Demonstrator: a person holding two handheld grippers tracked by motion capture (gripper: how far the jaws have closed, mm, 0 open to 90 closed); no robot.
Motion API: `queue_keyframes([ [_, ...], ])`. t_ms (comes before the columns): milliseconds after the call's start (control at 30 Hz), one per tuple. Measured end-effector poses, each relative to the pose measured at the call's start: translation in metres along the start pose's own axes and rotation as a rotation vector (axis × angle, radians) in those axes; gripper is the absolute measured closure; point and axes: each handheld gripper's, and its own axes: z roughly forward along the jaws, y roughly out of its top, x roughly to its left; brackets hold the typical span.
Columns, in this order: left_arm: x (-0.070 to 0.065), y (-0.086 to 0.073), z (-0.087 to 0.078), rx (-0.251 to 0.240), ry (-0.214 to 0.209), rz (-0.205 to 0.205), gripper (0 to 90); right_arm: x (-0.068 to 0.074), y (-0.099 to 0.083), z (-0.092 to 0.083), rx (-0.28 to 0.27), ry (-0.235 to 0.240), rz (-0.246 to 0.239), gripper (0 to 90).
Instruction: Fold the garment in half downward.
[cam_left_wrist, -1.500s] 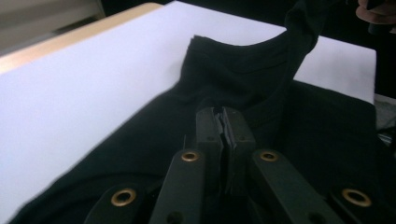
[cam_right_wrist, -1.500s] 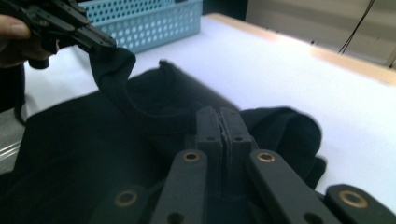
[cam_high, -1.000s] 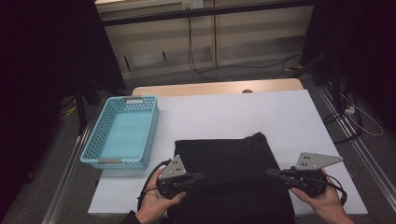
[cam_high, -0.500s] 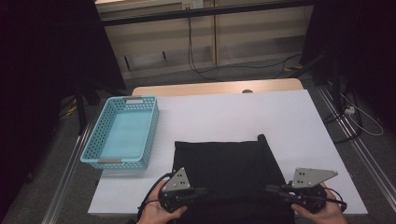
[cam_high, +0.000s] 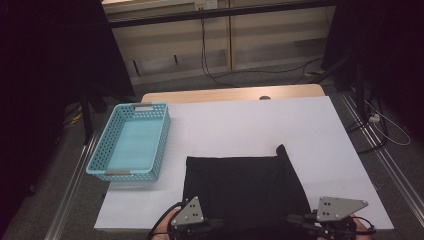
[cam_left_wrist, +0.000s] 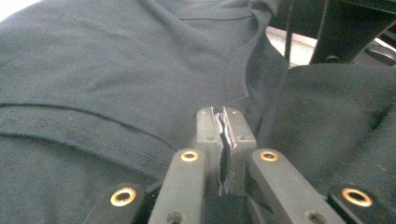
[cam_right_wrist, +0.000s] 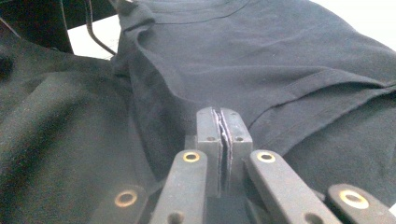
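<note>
A black garment (cam_high: 245, 187) lies spread on the white table (cam_high: 240, 125), its near part reaching the table's front edge. My left gripper (cam_high: 202, 227) and right gripper (cam_high: 317, 225) sit low at that edge, one at each near corner of the cloth. In the left gripper view the jaws (cam_left_wrist: 224, 116) are pressed together with a thin fold of black fabric (cam_left_wrist: 116, 70) pinched between them. The right gripper (cam_right_wrist: 223, 116) likewise is shut on a fold of the garment (cam_right_wrist: 280, 60). A small point of cloth sticks up at the far right corner.
A teal perforated basket (cam_high: 161, 150) stands on the table's left side with nothing in it. Bare white table stretches behind and to the right of the garment. Beyond the table are a wooden strip, cables on the floor and dark stands.
Both grippers have moved back toward the table's near edge, dragging the garment's near side with them. The cloth now lies flatter and closer to the front.
</note>
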Motion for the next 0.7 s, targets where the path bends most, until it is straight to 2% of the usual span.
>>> queue_keyframes([
  [67,0.001,-0.001,0.001,0.006,0.001,-0.008,86.4,0.000,0.000,-0.001,-0.004,-0.005,0.001,87.7],
  [133,0.005,-0.002,0.002,0.015,0.020,-0.014,84.7,-0.001,0.000,0.000,-0.011,-0.021,0.006,87.0],
  [200,0.008,-0.001,0.001,0.015,0.041,-0.028,78.2,-0.004,0.000,0.001,-0.012,-0.035,0.022,82.5],
  [300,0.012,-0.001,-0.001,0.008,0.085,-0.033,63.9,-0.006,0.000,0.002,-0.019,-0.046,0.029,67.9],
  [333,0.014,0.000,-0.002,0.004,0.100,-0.033,58.9,-0.007,0.000,0.003,-0.020,-0.045,0.030,65.8],
  [467,0.019,0.001,-0.003,-0.015,0.162,0.003,43.9,-0.013,0.002,0.004,-0.030,-0.067,0.057,52.6],
  [500,0.020,0.002,-0.004,-0.025,0.173,0.001,40.5,-0.015,0.002,0.005,-0.031,-0.077,0.068,49.5],
  [567,0.025,0.004,-0.004,-0.034,0.194,0.007,33.5,-0.020,0.003,0.006,-0.036,-0.088,0.081,48.7],
  [700,0.037,0.006,-0.002,-0.079,0.221,-0.006,24.5,-0.030,0.004,0.009,-0.042,-0.126,0.098,46.4],
])
